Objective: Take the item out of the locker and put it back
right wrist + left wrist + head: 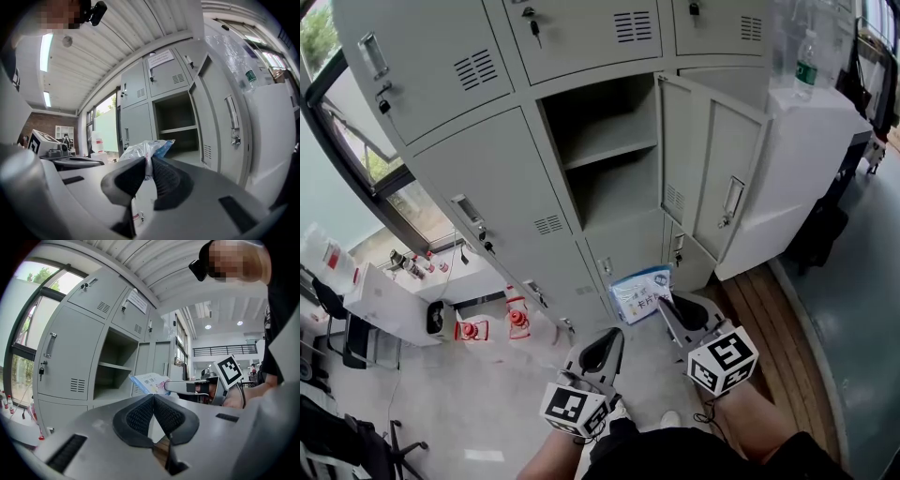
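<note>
A flat blue-and-white packet in clear wrap (639, 292) hangs in front of the grey lockers, and my right gripper (664, 302) is shut on its edge. In the right gripper view the packet (147, 149) sticks out past the pinched pads toward the open locker compartment (177, 123). That compartment (609, 155) stands open with one shelf, and I see nothing on it. Its door (712, 173) is swung out to the right. My left gripper (614, 334) hangs beside the right one, jaws shut with nothing between them. From the left gripper view the packet (150, 382) shows ahead.
Closed locker doors (502, 211) flank the open compartment. A white cabinet (806, 141) with a water bottle (806, 64) stands right of the door. Red bottles (517, 321) and a white box (389, 305) sit on the floor at left, below a window (356, 141).
</note>
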A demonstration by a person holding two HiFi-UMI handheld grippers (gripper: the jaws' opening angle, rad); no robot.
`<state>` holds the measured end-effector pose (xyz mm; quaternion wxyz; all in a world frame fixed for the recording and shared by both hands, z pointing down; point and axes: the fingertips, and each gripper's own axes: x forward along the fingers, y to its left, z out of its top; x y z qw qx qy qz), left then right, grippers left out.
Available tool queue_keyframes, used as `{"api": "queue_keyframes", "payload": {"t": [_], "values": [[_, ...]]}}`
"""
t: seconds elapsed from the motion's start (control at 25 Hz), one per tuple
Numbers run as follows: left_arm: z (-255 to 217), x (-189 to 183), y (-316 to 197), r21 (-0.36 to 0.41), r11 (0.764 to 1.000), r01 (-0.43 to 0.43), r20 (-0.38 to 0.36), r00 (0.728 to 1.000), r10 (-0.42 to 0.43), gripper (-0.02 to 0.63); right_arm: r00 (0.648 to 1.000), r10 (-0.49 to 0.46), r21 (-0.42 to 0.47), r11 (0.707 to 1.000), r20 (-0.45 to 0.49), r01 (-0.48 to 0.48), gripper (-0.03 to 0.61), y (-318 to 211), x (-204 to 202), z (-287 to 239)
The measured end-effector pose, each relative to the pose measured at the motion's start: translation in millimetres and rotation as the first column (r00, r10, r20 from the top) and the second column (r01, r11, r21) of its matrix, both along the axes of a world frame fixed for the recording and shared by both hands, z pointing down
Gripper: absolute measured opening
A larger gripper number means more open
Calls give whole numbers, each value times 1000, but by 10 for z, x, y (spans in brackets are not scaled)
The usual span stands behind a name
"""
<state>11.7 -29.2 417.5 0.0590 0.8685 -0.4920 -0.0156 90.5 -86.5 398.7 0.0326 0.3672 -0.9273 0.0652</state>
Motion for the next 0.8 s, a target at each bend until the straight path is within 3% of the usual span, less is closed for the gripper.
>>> {"api": "queue_keyframes", "payload": {"t": [0.8], "values": [[-57, 423, 397, 28, 999, 40, 17, 999, -41, 15, 998, -58, 14, 998, 12, 58, 95, 397, 349, 7]]}}
